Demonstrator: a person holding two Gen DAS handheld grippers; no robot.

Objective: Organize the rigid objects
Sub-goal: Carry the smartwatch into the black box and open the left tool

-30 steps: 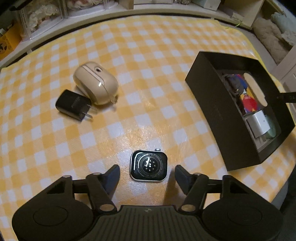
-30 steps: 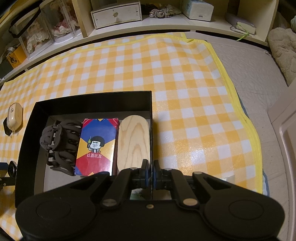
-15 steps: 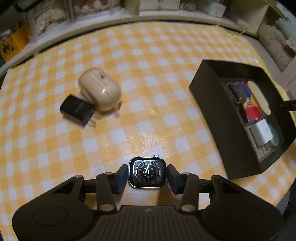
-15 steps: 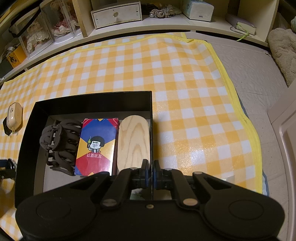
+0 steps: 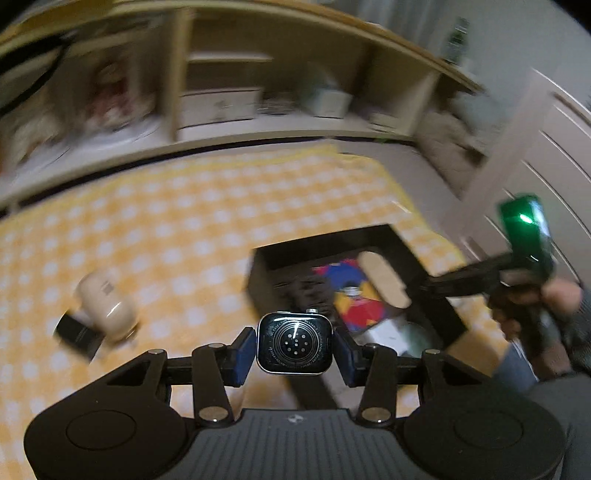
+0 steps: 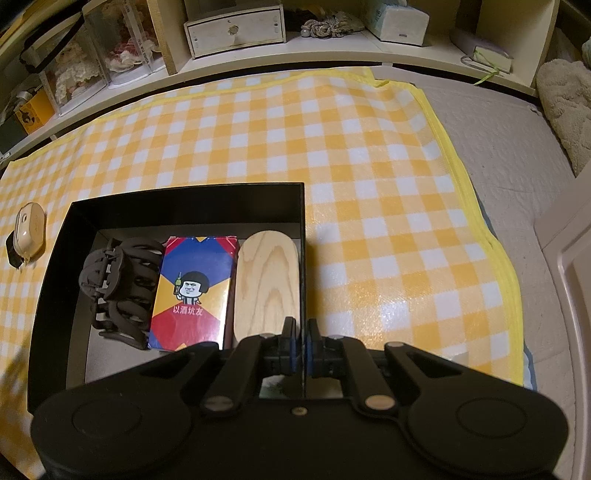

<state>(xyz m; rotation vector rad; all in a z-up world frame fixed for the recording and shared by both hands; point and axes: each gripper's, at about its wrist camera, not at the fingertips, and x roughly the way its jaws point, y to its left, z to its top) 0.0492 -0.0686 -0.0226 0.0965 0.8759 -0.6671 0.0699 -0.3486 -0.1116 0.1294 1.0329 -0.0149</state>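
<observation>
My left gripper (image 5: pixel 294 349) is shut on a smartwatch body (image 5: pixel 294 341), held back side up above the checkered mat. Just behind it stands the black box (image 5: pixel 264 284), blurred in the left wrist view. My right gripper (image 6: pixel 300 345) is shut on the right wall of the black box (image 6: pixel 184 195). Inside the box lie a dark hair claw (image 6: pixel 118 284), a colourful card pack (image 6: pixel 195 291) and an oval wooden piece (image 6: pixel 267 284). A beige earbud case (image 5: pixel 105 304) and a black charger plug (image 5: pixel 75 338) lie on the mat to the left.
The yellow checkered mat (image 6: pixel 369 166) ends in a yellow hem at the right, with grey flooring (image 6: pixel 509 147) beyond. Shelves behind hold a small white drawer unit (image 6: pixel 234 26) and a tissue box (image 6: pixel 397 18). A person's hand (image 5: pixel 557 295) holds the right gripper.
The left gripper's fingers closed on the watch, then lifted it off the mat and tilted upward toward the box. The right gripper and the box have not moved.
</observation>
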